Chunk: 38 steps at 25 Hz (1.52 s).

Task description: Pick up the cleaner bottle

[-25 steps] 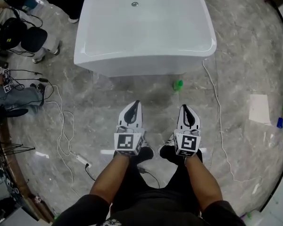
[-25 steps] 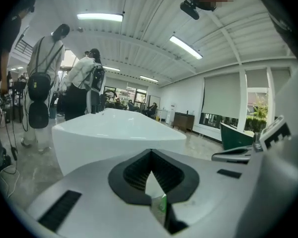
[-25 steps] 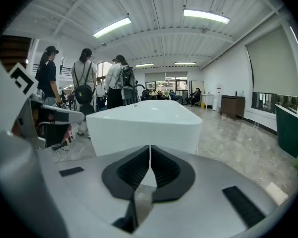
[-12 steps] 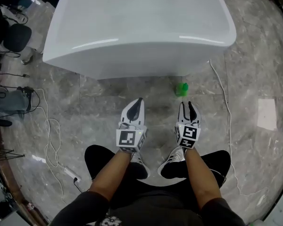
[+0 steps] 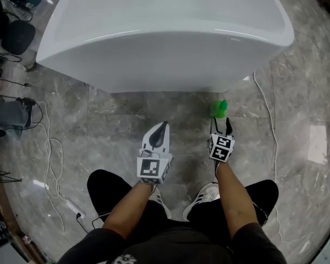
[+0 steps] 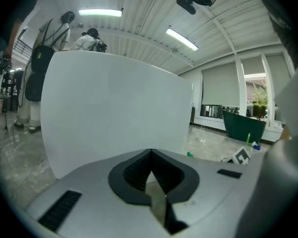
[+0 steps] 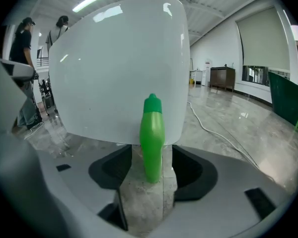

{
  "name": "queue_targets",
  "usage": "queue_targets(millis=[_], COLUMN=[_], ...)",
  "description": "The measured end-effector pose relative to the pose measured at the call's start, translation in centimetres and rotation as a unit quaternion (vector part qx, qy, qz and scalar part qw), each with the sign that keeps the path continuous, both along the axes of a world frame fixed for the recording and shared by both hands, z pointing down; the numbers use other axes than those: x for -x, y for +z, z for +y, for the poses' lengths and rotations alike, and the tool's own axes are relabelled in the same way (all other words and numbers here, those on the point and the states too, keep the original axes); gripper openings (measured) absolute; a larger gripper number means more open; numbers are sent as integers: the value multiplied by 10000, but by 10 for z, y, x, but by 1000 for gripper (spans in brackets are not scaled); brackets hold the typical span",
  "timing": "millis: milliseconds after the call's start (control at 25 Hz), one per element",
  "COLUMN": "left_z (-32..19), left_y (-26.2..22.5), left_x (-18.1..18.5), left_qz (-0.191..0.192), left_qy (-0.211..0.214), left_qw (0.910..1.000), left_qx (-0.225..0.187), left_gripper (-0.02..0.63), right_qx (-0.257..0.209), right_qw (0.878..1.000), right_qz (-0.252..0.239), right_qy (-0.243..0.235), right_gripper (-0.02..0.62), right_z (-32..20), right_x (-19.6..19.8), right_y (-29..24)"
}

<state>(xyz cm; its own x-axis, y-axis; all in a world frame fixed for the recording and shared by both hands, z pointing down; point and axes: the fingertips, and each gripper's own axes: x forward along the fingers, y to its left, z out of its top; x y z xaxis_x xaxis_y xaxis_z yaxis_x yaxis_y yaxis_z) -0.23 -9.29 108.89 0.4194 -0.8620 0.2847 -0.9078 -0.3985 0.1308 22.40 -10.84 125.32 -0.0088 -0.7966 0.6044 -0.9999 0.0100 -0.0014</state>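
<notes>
A green cleaner bottle [image 5: 219,109] stands upright on the grey marble floor, just in front of the white bathtub [image 5: 165,43]. My right gripper [image 5: 222,124] points at it from close behind. In the right gripper view the bottle [image 7: 152,138] rises in the gap of the right gripper [image 7: 151,151], whose jaws are opening, and the pads do not press on it. My left gripper [image 5: 160,128] hangs beside it to the left with its tips together and nothing in it. The left gripper view shows the left gripper [image 6: 150,155] shut in front of the tub wall [image 6: 114,113].
The tub fills the space ahead. A white cable [image 5: 269,120] runs along the floor at the right, and more cables and a power strip [image 5: 71,207] lie at the left. People stand beyond the tub [image 7: 25,83]. A pale sheet [image 5: 318,150] lies far right.
Both grippers have sunk toward the floor. The right one has gone forward up to the green bottle and its jaws have spread apart. The tub now looms closer.
</notes>
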Motion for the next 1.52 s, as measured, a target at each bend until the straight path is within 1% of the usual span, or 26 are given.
queue_targets(millis=[120, 240, 400, 520, 680, 720, 800, 1000, 1080, 1200, 1320, 1360, 1440, 1520], left_z=[5, 10, 12, 15, 16, 16, 14, 11, 9, 10, 15, 15, 12, 9], left_y=[6, 4, 1, 8, 8, 9, 7, 4, 1, -1, 4, 1, -16, -47], left_x=[0, -1, -1, 3, 12, 14, 17, 17, 17, 15, 17, 20, 25, 26], left_qz=[-2, -16, -29, -66, 11, 25, 43, 62, 61, 157, 227, 217, 254, 334], left_qy=[33, 93, 98, 100, -76, -102, -144, -151, -141, -133, -93, -141, -334, -439], left_qw=[10000, 9999, 9999, 9999, 10000, 9999, 9999, 9998, 9998, 9997, 9997, 9997, 9990, 9983], left_qx=[18, -55, -103, -115, -25, -30, -45, -123, -138, -93, 2, 47, 136, 166], left_gripper=[2, 2, 2, 2, 2, 2, 2, 2, 2, 2, 2, 2, 2, 2], right_qx=[63, 83, 62, -66, -337, -375, -409, -377, -422, -576, -690, -717, -773, -851], right_qw=[10000, 9999, 10000, 9999, 9994, 9993, 9991, 9990, 9987, 9978, 9971, 9969, 9963, 9955], right_qz=[-48, -110, -35, 3, 37, 73, 141, 198, 228, 250, 211, 208, 205, 203], right_qy=[-17, 14, 35, 76, -10, -30, -32, -95, -146, -210, -231, -259, -329, -368], right_gripper=[261, 270, 272, 272, 270, 267, 204, 196, 196, 196, 196, 196, 196, 196], right_z=[-12, -26, -45, -59, -72, -75, -77, -76, -77, -73, -65, -62, -56, -48], right_x=[-3, 0, -1, -6, -6, -4, -1, 2, 4, 6, 12, 16, 24, 31], right_y=[18, 29, 38, 44, 44, 43, 43, 42, 34, 13, -17, -31, -62, -103])
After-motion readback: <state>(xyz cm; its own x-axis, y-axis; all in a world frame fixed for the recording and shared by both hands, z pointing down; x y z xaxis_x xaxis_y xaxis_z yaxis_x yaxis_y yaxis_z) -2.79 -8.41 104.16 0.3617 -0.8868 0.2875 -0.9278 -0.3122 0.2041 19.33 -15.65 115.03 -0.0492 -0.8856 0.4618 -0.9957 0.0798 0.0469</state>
